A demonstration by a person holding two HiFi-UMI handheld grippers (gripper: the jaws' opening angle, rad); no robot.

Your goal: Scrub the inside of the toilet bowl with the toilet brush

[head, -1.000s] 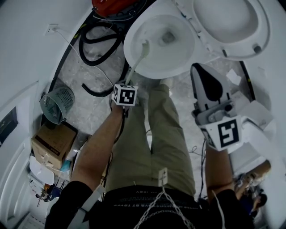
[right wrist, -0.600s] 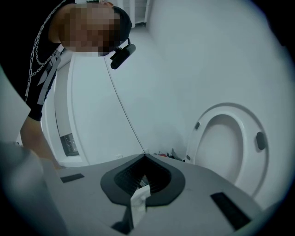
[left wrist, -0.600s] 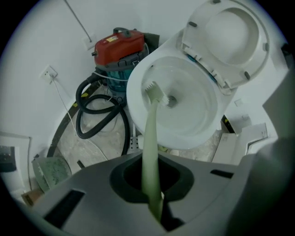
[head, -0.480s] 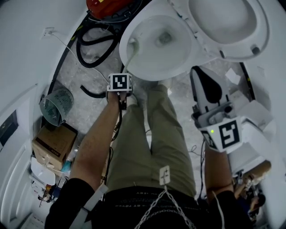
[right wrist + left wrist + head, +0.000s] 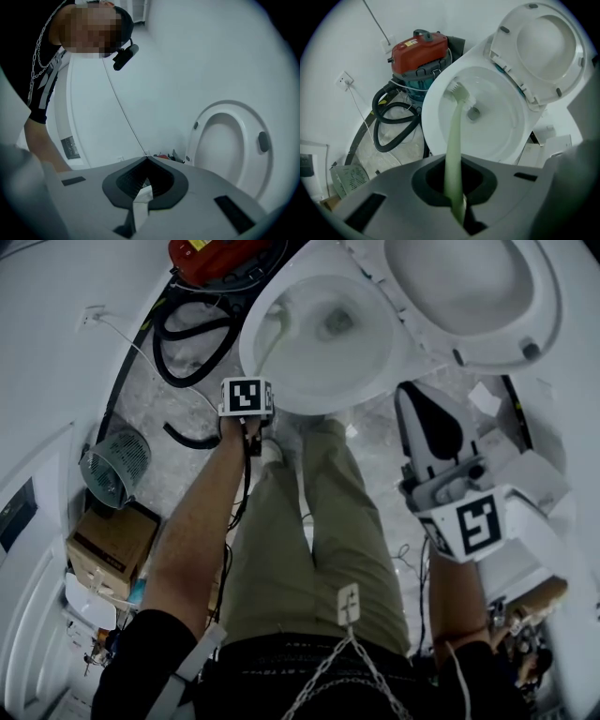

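Note:
The white toilet bowl (image 5: 361, 362) stands open at the top of the head view, with its seat and lid (image 5: 469, 292) raised. My left gripper (image 5: 251, 390) is just outside the bowl's near left rim, shut on the pale green handle of the toilet brush (image 5: 453, 140). The brush head (image 5: 459, 93) rests against the inside left wall of the bowl (image 5: 497, 136), left of the drain. My right gripper (image 5: 414, 395) hangs shut to the right of the bowl, away from it. In its own view the right gripper (image 5: 146, 160) points at the raised lid (image 5: 229, 145).
A red vacuum cleaner (image 5: 419, 51) with a black hose (image 5: 187, 343) sits left of the toilet. A mesh wastebasket (image 5: 112, 465) and a cardboard box (image 5: 112, 545) stand at the lower left. The person's legs in olive trousers (image 5: 309, 521) are right in front of the bowl.
My left gripper has moved forward to the bowl's rim. The brush head has slid leftward and farther back along the inside wall. The right gripper has barely moved.

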